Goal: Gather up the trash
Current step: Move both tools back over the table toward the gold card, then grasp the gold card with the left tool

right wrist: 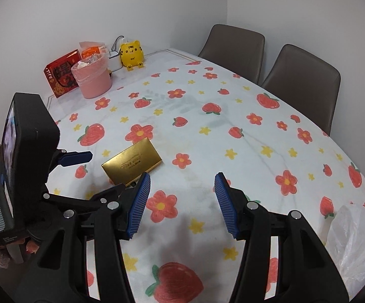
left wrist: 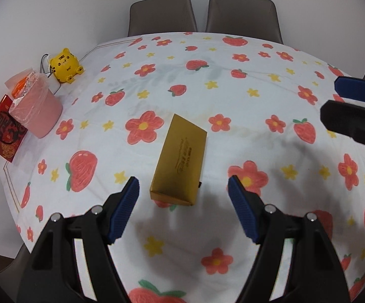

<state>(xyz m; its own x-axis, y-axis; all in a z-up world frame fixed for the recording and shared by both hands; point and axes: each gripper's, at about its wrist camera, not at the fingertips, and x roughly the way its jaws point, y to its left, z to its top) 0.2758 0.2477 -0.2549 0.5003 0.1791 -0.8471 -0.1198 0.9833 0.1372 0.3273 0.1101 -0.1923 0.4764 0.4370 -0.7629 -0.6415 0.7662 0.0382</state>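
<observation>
A flat gold box [left wrist: 179, 162] lies on the flower-and-strawberry tablecloth, just ahead of my left gripper [left wrist: 183, 189], which is open and empty with the box's near end between its blue fingertips. The box also shows in the right wrist view [right wrist: 131, 162], left of my right gripper [right wrist: 182, 184], which is open and empty above the cloth. A pink bin [left wrist: 35, 111] lined with a plastic bag stands at the far left of the table; it also shows in the right wrist view [right wrist: 92, 78] with wrappers inside. The right gripper's fingers [left wrist: 354, 93] show at the right edge of the left wrist view.
A yellow tiger toy [left wrist: 66, 65] and a red printed box [left wrist: 4, 131] stand by the bin near the wall. Two brown chairs [left wrist: 243, 12] stand at the far side. A clear plastic bag [right wrist: 354, 247] lies at the table's right edge. The left gripper's body [right wrist: 28, 156] is close on the left.
</observation>
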